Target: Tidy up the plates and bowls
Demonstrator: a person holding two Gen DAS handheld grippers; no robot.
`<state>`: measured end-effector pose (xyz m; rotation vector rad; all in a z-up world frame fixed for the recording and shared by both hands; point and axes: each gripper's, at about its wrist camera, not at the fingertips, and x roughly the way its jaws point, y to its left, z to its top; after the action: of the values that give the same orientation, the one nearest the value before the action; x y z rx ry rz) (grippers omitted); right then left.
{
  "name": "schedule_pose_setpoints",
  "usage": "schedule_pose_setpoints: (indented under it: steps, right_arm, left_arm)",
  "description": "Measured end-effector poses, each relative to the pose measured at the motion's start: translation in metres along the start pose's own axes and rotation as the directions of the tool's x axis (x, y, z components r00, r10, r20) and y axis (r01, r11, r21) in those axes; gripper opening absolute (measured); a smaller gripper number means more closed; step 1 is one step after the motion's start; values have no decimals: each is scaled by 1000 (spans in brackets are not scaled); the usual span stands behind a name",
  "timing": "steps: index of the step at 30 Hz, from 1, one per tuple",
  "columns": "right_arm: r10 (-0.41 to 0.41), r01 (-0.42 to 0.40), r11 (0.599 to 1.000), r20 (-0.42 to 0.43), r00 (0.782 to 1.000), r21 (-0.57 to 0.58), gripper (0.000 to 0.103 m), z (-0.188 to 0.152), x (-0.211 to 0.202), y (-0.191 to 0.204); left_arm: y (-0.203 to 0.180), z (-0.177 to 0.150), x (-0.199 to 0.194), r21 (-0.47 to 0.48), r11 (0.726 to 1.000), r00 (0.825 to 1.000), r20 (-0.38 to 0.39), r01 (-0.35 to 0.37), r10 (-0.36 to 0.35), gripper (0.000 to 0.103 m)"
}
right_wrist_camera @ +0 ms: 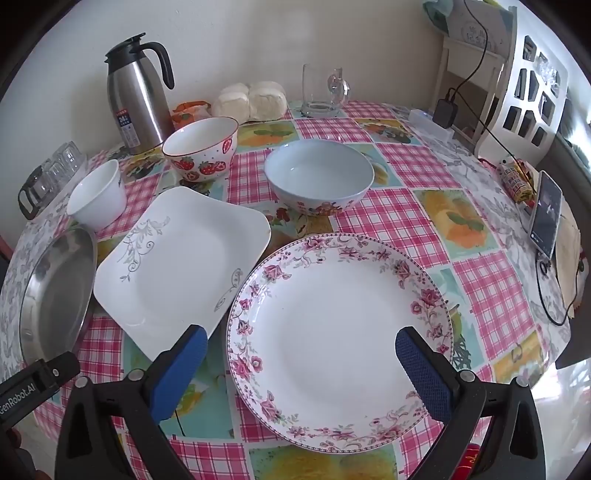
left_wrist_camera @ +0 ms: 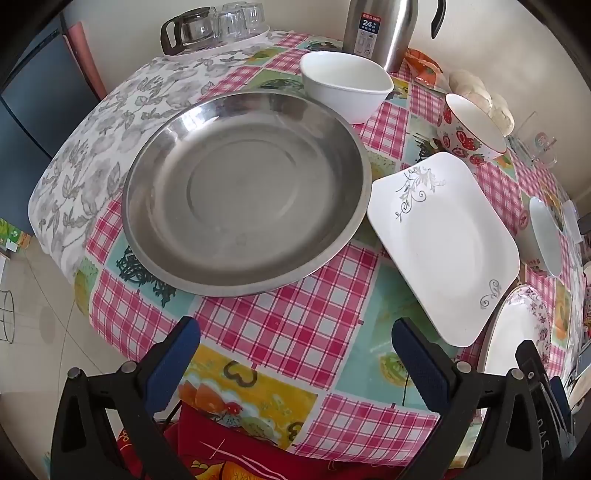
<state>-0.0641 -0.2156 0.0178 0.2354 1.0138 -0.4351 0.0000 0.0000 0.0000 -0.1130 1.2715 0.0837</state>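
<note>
A wide steel pan [left_wrist_camera: 243,192] [right_wrist_camera: 55,291] lies on the checked tablecloth, just beyond my open left gripper [left_wrist_camera: 295,332], which hovers over bare cloth. To its right sits a square white plate [left_wrist_camera: 443,247] [right_wrist_camera: 181,254]. A round plate with a pink flower rim [right_wrist_camera: 340,321] [left_wrist_camera: 517,332] lies under my open right gripper [right_wrist_camera: 301,339], nothing between the fingers. Farther back stand a small white bowl [left_wrist_camera: 345,86] [right_wrist_camera: 98,199], a strawberry bowl [left_wrist_camera: 471,129] [right_wrist_camera: 201,147] and a pale blue bowl [right_wrist_camera: 319,175] [left_wrist_camera: 545,236].
A steel thermos jug [right_wrist_camera: 136,96] [left_wrist_camera: 380,29] stands at the back by the wall, with a tray of glasses and a glass pot [left_wrist_camera: 210,29] to its left. Buns [right_wrist_camera: 251,99], a glass mug [right_wrist_camera: 323,90], a phone [right_wrist_camera: 546,214] and cables sit at the right.
</note>
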Motion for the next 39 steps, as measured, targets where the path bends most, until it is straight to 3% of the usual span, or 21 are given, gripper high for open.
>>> schedule_pose_setpoints:
  steps: [39]
  right_arm:
    - [-9, 9, 1000, -35, 999, -9, 103, 0, 7, 3]
  left_arm:
    - [1, -1, 2, -3, 1000, 1000, 6, 4, -4, 103]
